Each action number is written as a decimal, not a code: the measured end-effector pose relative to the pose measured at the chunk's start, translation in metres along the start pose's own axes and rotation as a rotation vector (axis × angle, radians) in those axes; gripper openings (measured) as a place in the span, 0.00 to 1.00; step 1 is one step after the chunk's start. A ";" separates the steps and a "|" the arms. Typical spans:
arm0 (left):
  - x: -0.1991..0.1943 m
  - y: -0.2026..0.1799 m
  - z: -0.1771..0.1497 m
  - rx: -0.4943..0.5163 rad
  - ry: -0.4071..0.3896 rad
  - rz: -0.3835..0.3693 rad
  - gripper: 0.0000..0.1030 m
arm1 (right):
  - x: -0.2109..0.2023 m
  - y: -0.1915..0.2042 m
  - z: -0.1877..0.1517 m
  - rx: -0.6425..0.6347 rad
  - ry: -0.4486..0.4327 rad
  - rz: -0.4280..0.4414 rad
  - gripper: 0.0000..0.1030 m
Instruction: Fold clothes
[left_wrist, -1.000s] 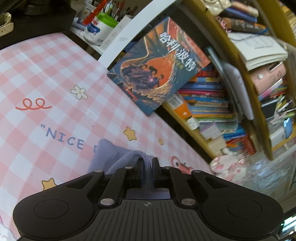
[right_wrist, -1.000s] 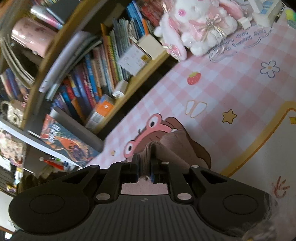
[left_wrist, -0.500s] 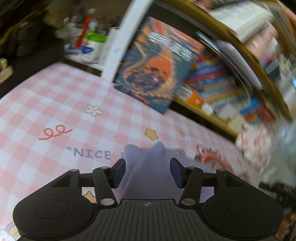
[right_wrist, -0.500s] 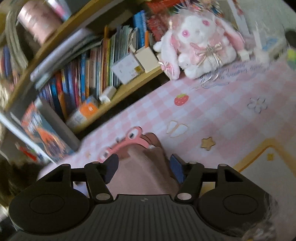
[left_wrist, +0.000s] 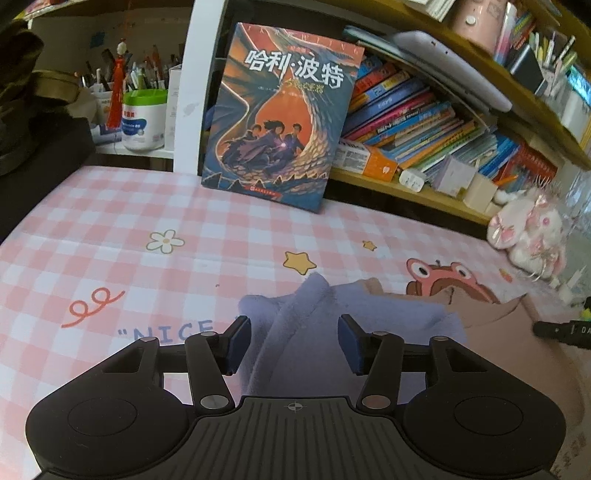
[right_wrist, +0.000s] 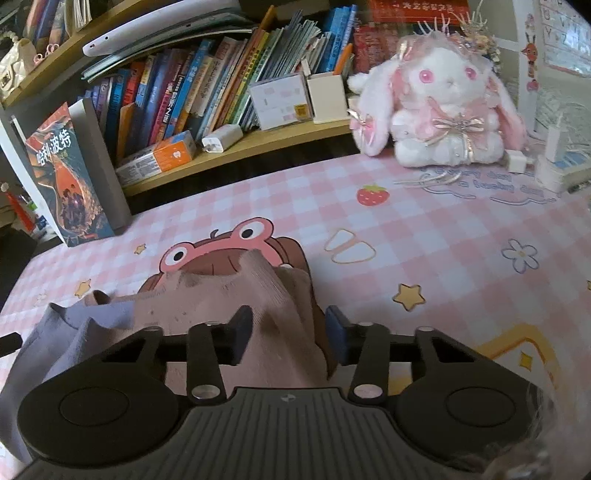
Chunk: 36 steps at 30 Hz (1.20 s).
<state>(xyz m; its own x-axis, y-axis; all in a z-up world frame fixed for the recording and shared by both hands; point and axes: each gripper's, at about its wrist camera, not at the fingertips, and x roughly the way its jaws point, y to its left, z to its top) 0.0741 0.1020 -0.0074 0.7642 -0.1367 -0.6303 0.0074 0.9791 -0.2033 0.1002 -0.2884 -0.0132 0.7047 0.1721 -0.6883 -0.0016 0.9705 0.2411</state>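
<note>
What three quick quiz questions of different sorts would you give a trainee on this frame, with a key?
1. True or false: the left gripper has its jaws shut on the lilac fabric.
2. Which object stands upright at the back of the checked mat? A) a glass vase B) a picture-cover book C) a kettle
3. Fill in: the plush rabbit sits on the ____ side of the right wrist view.

Key:
1. False; both the left gripper and the right gripper are open, with cloth lying between the jaws.
2. B
3. right
</note>
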 end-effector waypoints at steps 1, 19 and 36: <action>0.002 -0.001 0.000 0.011 0.006 0.004 0.49 | 0.001 0.000 0.001 -0.001 0.002 0.002 0.19; -0.002 0.036 -0.004 -0.090 0.033 0.048 0.00 | -0.015 -0.019 0.001 0.136 -0.033 0.016 0.06; -0.019 0.028 0.002 -0.067 -0.071 -0.033 0.27 | -0.002 -0.017 -0.010 0.118 0.021 -0.003 0.13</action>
<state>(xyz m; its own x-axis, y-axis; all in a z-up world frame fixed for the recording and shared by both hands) 0.0607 0.1324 0.0003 0.8081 -0.1551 -0.5683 -0.0081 0.9617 -0.2739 0.0922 -0.3038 -0.0226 0.6897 0.1738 -0.7029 0.0847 0.9447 0.3168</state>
